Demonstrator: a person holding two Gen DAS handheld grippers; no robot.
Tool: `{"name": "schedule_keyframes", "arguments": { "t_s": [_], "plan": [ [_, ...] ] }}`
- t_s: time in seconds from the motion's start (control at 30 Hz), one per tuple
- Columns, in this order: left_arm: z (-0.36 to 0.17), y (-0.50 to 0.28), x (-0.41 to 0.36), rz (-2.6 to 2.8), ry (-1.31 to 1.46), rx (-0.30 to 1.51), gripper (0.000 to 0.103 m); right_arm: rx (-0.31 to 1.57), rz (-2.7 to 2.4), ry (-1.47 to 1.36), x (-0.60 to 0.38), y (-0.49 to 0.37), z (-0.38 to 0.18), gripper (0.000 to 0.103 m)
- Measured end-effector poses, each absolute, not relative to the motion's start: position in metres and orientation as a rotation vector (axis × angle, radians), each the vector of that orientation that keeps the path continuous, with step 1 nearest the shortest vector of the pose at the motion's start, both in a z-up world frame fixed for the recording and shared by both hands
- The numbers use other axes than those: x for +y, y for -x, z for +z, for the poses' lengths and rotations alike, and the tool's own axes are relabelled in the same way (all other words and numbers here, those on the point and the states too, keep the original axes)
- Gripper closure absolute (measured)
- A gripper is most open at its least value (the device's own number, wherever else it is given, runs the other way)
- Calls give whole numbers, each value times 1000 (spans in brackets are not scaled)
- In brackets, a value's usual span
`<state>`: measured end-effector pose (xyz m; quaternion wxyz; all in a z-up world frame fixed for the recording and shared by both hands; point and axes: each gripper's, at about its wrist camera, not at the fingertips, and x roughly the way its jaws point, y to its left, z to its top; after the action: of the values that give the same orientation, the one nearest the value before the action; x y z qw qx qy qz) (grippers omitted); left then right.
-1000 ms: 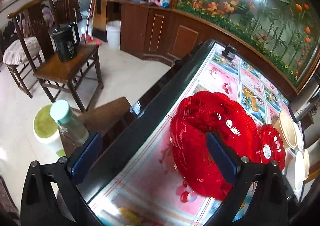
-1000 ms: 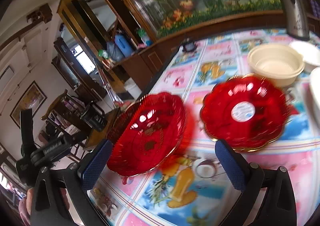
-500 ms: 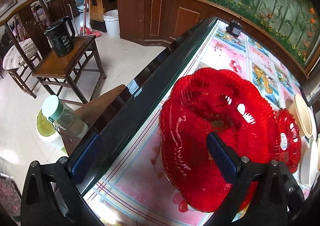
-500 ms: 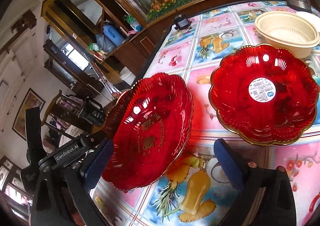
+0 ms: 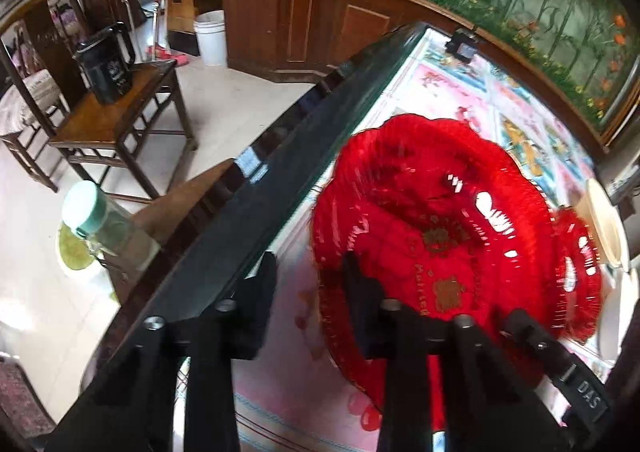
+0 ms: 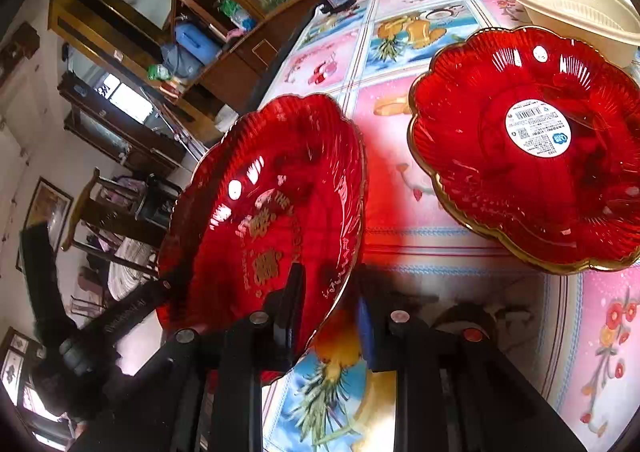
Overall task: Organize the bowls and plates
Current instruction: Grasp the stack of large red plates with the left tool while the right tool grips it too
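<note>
A red glass plate [image 5: 440, 220] with gold lettering leans tilted at the table's left edge. My left gripper [image 5: 310, 292] has its jaws closing on the plate's left rim, one finger inside the dish and one outside. In the right wrist view the same plate [image 6: 272, 192] has its near rim between the fingers of my right gripper [image 6: 330, 312], whose jaws are also closing on it. A second red plate [image 6: 520, 156] with a white sticker lies flat to the right. Behind it stands a cream bowl [image 6: 572, 0].
The table has a dark raised edge [image 5: 260, 204] and a pictured cloth [image 6: 420, 244]. A small black device [image 5: 462, 44] sits at its far end. Off the table are a green-capped bottle [image 5: 104, 220] and a wooden chair with a black kettle [image 5: 108, 68].
Both grippers came down onto the tilted red plate, and their jaws went from wide apart to narrow around its rim. The plate fills more of both views.
</note>
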<state>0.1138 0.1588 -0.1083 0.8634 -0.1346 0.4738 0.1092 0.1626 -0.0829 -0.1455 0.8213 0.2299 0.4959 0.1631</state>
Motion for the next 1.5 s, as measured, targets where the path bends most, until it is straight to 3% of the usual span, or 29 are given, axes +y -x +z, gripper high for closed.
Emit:
{"name": "schedule_keyframes", "arguments": {
  "t_s": [0.1, 0.43, 0.93, 1.27, 1.4, 1.5],
  "plan": [
    [-106, -113, 151, 208, 250, 998, 92, 1053, 344, -492, -83, -162, -145, 81],
    [-101, -87, 142, 155, 215, 997, 93, 1069, 349, -518, -93, -147, -144, 82],
    [-77, -4, 134, 164, 113, 913, 92, 1033, 416, -480, -96, -73, -126, 82],
    [-90, 3, 135, 187, 116, 920, 91, 1003, 436, -398, -83, -43, -122, 83],
    [-106, -6, 133, 193, 92, 963, 88, 1032, 413, -379, -81, -49, -135, 82],
    [-105, -4, 126, 216, 36, 947, 81, 1023, 417, -378, -81, -48, -136, 76]
  ]
}}
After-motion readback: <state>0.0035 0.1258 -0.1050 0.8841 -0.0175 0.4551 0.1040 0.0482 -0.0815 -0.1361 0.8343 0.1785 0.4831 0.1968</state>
